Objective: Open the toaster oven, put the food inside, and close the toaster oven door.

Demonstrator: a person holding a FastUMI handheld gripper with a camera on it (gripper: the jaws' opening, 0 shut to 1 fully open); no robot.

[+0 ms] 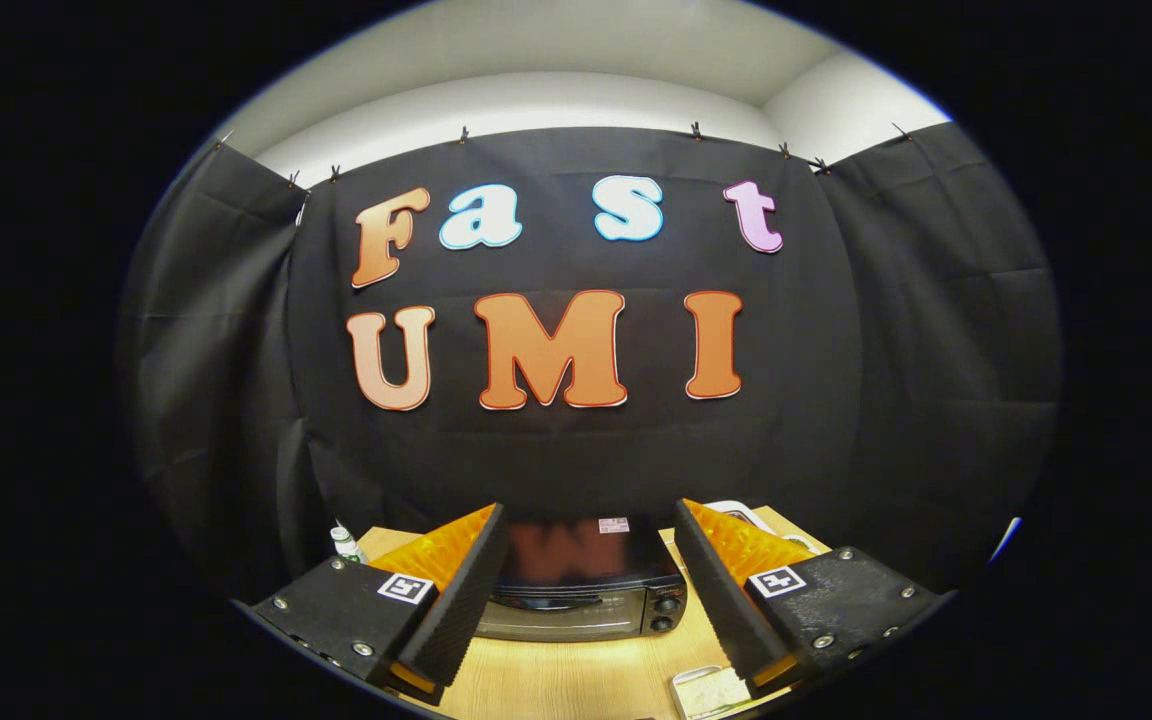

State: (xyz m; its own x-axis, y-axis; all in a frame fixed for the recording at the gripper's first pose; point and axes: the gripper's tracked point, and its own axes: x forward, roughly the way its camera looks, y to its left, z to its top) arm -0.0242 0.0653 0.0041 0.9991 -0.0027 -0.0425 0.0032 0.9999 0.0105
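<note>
A black toaster oven point(586, 585) stands on a light wooden table point(576, 675), with its door closed and two knobs on its right side. It sits beyond and between my fingers, seen from above and at some distance. My gripper point(591, 560) is open, with nothing between its fingers. A small pale tray or dish point(711, 690) lies on the table near the right finger; what is in it is too small to tell.
A small bottle with a green label point(346, 543) stands at the table's back left. A white object point(736, 510) peeks out behind the right finger at the table's rear. Black cloth walls close in the booth behind and at the sides.
</note>
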